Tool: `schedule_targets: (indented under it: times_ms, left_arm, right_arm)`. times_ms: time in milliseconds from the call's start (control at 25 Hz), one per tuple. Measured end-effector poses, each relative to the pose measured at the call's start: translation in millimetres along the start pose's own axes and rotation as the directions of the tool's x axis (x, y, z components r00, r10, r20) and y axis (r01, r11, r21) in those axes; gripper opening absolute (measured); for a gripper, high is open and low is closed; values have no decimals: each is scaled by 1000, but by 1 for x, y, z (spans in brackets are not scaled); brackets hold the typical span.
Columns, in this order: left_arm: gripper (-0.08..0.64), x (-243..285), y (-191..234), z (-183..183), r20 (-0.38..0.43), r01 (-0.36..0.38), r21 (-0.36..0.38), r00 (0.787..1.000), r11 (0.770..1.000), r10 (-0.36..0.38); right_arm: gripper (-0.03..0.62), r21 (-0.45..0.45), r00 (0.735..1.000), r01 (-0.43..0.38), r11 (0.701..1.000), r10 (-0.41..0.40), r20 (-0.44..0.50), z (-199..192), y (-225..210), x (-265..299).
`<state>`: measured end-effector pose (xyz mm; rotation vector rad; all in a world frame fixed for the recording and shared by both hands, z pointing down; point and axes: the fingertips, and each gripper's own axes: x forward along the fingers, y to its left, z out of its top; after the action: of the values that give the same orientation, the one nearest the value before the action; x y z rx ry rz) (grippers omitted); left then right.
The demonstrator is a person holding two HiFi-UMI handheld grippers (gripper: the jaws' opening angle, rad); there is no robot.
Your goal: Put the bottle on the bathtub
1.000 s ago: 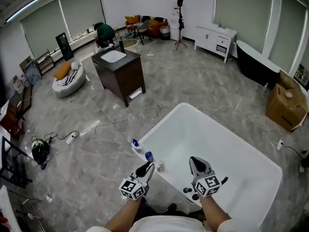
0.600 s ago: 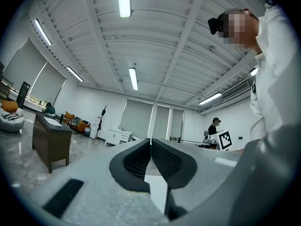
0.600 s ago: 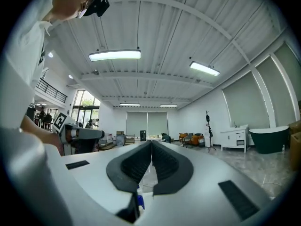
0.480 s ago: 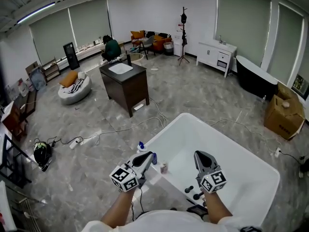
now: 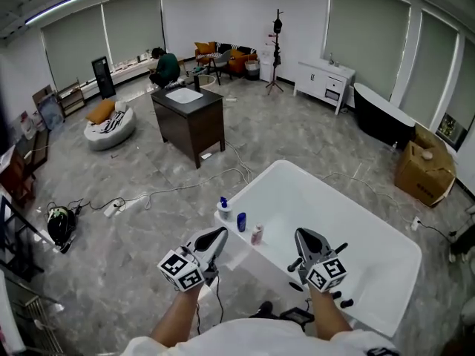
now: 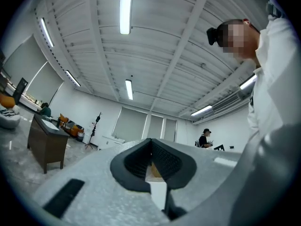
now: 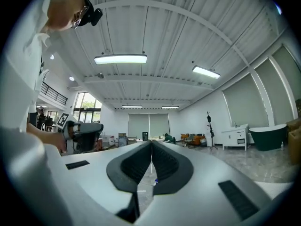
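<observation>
Drawn back from the bathtub (image 5: 326,213) since a second ago, the left gripper (image 5: 220,233) is no longer just beside the pale bottle (image 5: 257,234). It now hangs just outside the tub's near rim, apart from the bottle. That bottle stands upright on the tub's near rim. Along the same rim, toward the tub's left corner, stand a blue bottle (image 5: 241,222) and a blue-topped spray bottle (image 5: 223,205). The left gripper's jaws have just been closing and are pressed together with nothing between them. The right gripper (image 5: 304,236), over the tub's near end, is likewise clenched and empty. Beyond the tub stands a dark cabinet (image 5: 189,121).
</observation>
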<state>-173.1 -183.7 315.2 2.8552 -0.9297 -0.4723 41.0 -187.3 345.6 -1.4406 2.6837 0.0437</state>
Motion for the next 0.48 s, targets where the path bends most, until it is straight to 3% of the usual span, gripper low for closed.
schedule_targets:
  times_ms: [200, 480]
  left_arm:
    - [17, -73, -25, -4, 13, -23, -38, 1000, 999, 24]
    - [17, -125, -63, -19, 6, -36, -91, 999, 995, 36]
  right_arm:
    - [14, 25, 999, -42, 999, 43, -15, -21, 67, -36]
    - [14, 38, 994, -65, 997, 68, -90, -43, 117, -68]
